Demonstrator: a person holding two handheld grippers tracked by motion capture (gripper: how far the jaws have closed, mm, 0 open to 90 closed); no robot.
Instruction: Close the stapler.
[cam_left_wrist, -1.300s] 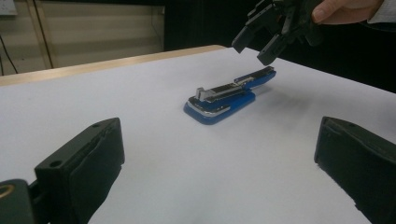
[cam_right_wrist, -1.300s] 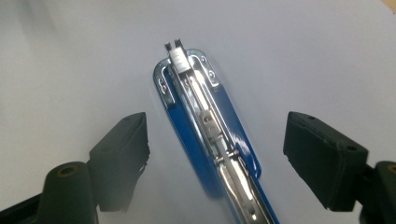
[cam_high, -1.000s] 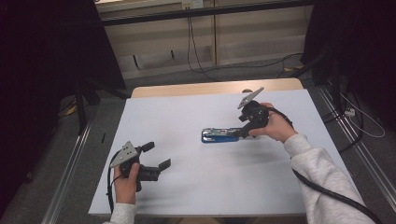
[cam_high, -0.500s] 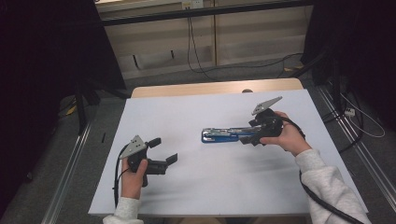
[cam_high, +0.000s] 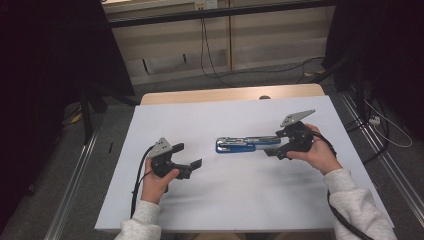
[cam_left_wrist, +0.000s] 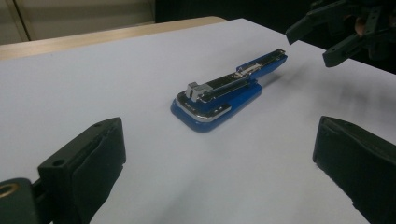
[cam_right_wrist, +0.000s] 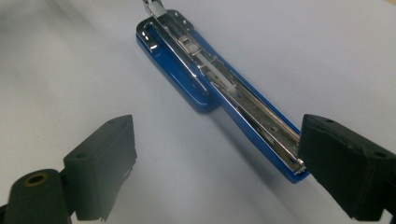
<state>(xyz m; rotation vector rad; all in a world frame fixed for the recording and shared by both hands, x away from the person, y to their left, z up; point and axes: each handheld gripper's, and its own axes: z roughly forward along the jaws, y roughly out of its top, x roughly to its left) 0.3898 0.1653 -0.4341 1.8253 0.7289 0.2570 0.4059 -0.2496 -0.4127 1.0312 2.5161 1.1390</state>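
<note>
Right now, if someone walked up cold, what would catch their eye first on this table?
The blue stapler with a chrome top, lying flat mid-table on the white sheet. Next, the right gripper, jaws open at the stapler's right end; in the right gripper view that end sits just at one jaw. The left gripper is also open, off to the stapler's left and clear of it.

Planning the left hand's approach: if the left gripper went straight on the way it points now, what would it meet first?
Probably the stapler: it lies on the table ahead of the open left gripper, roughly centred between its jaws, broad end nearest. The white tabletop between looks free.
</note>
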